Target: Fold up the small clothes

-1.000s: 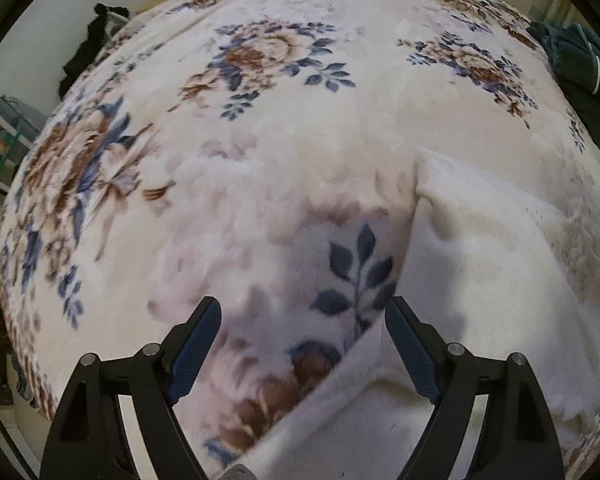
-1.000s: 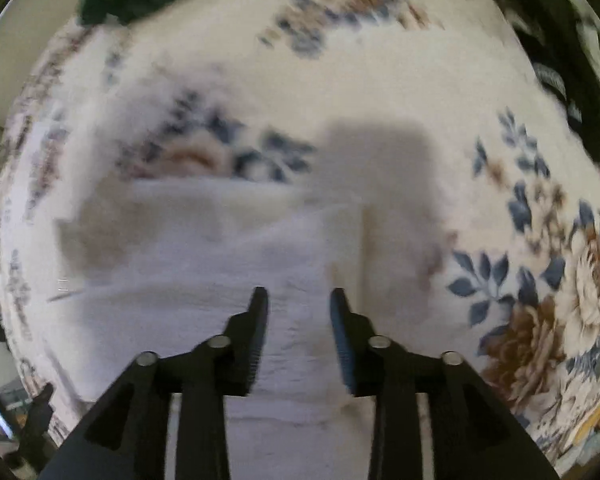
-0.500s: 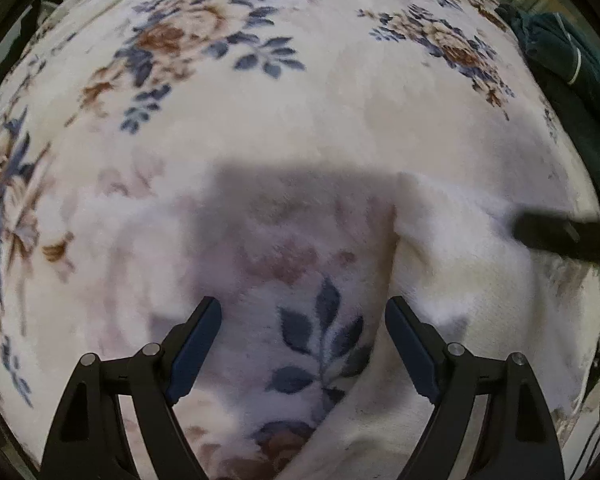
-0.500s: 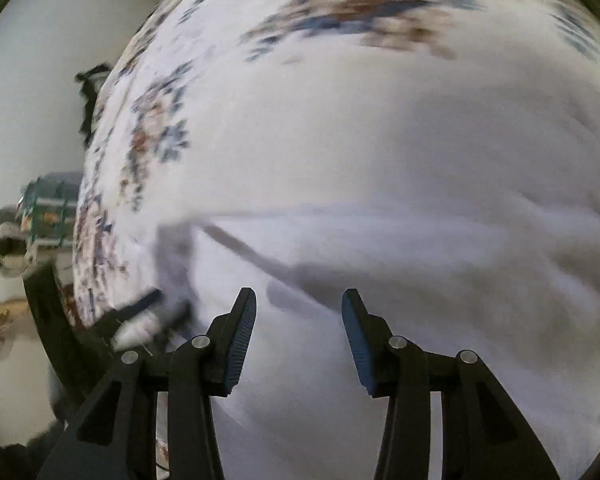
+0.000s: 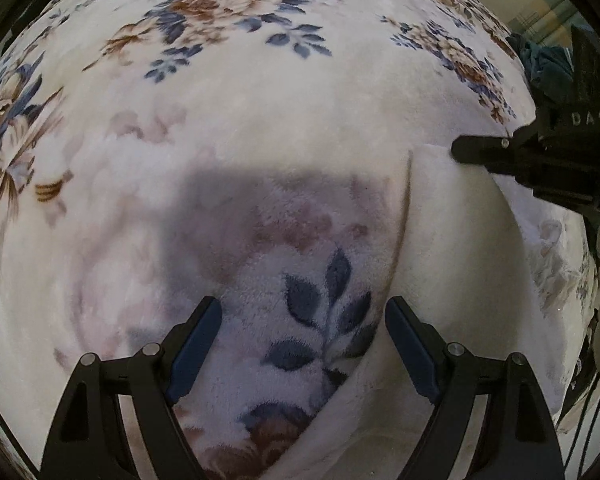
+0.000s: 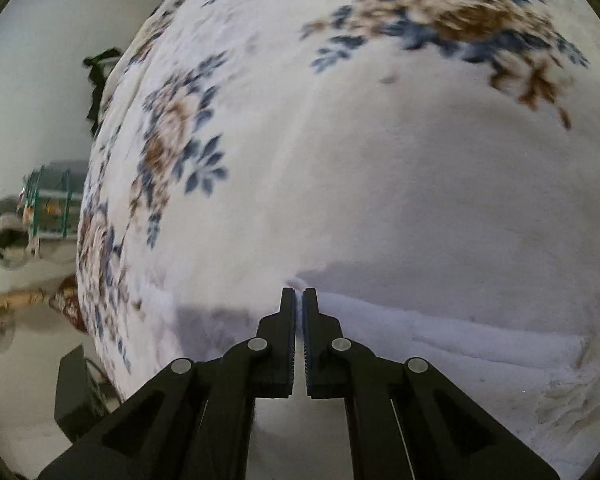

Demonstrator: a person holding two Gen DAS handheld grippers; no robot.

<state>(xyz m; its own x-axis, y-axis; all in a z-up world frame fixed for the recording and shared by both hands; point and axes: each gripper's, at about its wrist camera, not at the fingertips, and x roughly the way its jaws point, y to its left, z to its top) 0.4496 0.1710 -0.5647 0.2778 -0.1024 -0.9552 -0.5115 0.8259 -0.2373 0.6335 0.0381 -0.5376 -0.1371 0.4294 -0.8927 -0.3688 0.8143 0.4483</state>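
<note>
Two grippers work over the floral blanket (image 5: 260, 92): the left gripper (image 5: 303, 320) hangs spread beside the white cloth (image 5: 456, 264), whose far corner the right gripper (image 6: 299, 300) has just closed on, pinching it.

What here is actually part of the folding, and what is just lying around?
Part of the job:
- white garment on the bed
- right gripper, shut on the garment's corner
- left gripper, open above the garment's edge

Just lying about:
- floral blanket, only the surface underneath
- dark green clothing at the far edge
- green rack beside the bed
</note>
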